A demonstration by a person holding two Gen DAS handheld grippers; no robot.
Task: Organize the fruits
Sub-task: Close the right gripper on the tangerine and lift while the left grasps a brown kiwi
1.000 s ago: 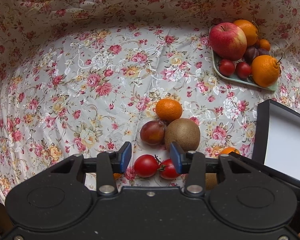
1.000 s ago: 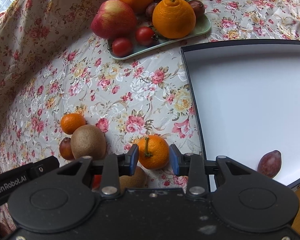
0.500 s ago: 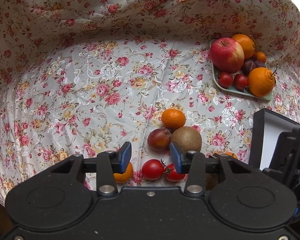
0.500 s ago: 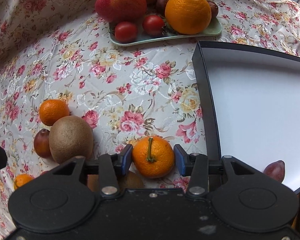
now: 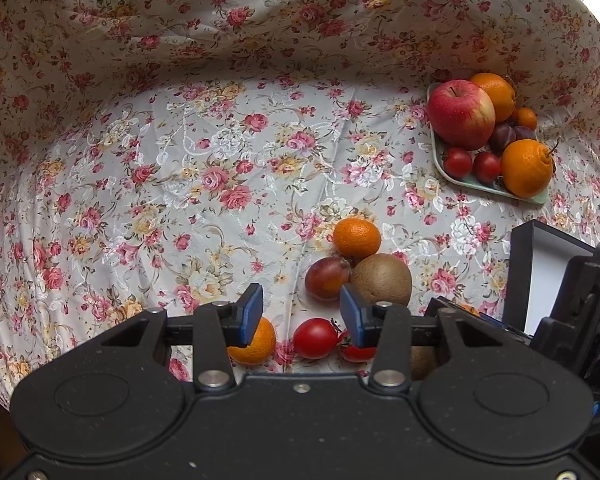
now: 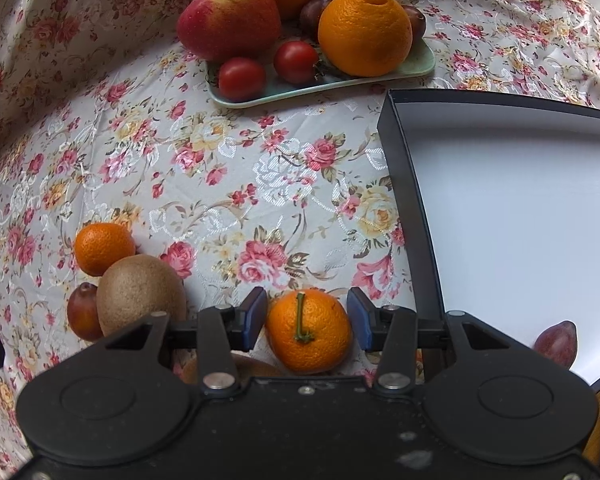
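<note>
A woven floral cloth (image 6: 260,168) with a faint satin sheen covers the counter. Between the jaws of the right gripper (image 6: 307,318) sits a mandarin (image 6: 308,332) with dimpled, slightly glossy peel. To the left of those jaws, a kiwi (image 6: 140,292) looks matt and fuzzy. To the right, the box (image 6: 404,184) has matt black walls and a smooth white floor. Ahead, a glazed pale-green tray (image 6: 420,66) carries glossy tomatoes (image 6: 242,78) and a waxy apple (image 6: 228,16). The left gripper (image 5: 301,314) is matt, finely speckled black plastic with bright metal pins and smooth blue pads (image 5: 253,312).
</note>
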